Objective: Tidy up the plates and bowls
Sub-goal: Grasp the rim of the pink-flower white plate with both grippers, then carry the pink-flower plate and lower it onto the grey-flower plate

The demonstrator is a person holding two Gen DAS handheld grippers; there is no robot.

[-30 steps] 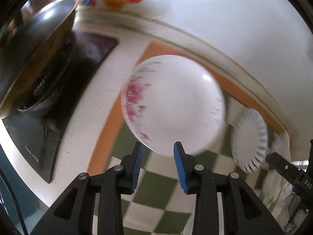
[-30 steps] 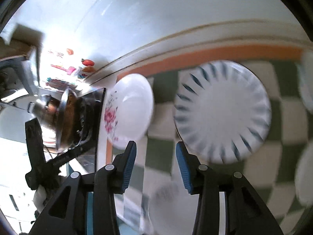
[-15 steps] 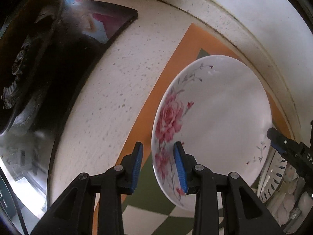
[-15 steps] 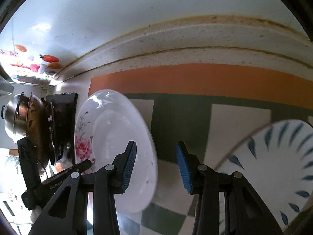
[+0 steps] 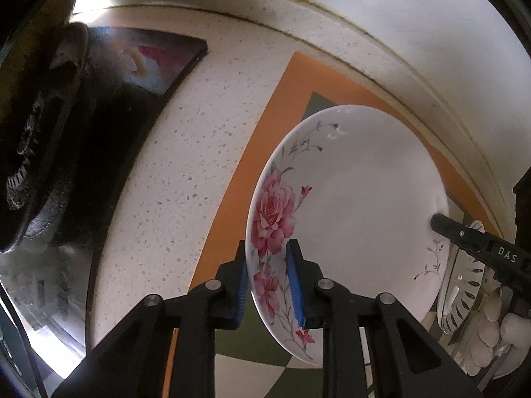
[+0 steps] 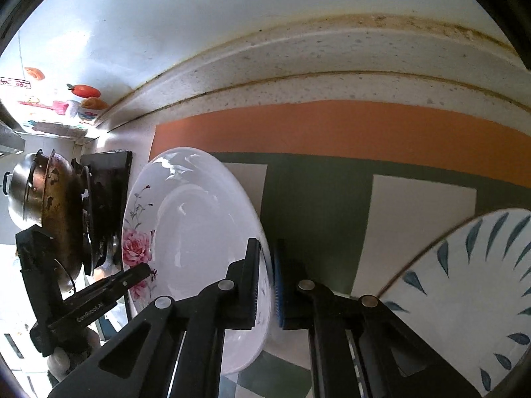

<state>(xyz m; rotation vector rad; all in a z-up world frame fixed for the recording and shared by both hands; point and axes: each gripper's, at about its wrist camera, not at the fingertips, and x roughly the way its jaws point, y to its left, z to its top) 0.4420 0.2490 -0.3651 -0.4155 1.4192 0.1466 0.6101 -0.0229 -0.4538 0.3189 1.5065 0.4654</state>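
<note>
A white plate with pink roses (image 5: 358, 205) (image 6: 199, 232) lies over the green-and-white checked mat (image 6: 315, 199). My left gripper (image 5: 268, 285) straddles its flowered rim, and its jaws are closing with both blue pads against the rim. My right gripper (image 6: 265, 282) is shut on the opposite rim. One right finger (image 5: 464, 235) shows at the plate's far edge in the left wrist view. A left finger (image 6: 122, 282) lies on the roses in the right wrist view. A second plate with blue leaf marks (image 6: 464, 282) sits just right of the right gripper.
A black stove with a dark wok (image 6: 56, 205) (image 5: 49, 149) stands left of the mat on the speckled counter (image 5: 199, 152). The white wall and its raised ledge (image 6: 332, 53) run close behind. A gloved hand (image 5: 491, 341) holds the right gripper.
Both grippers came down onto the rose plate. Their jaws, apart a second ago, have closed over opposite rims. The blue-leaf plate slid to the right edge of the right wrist view.
</note>
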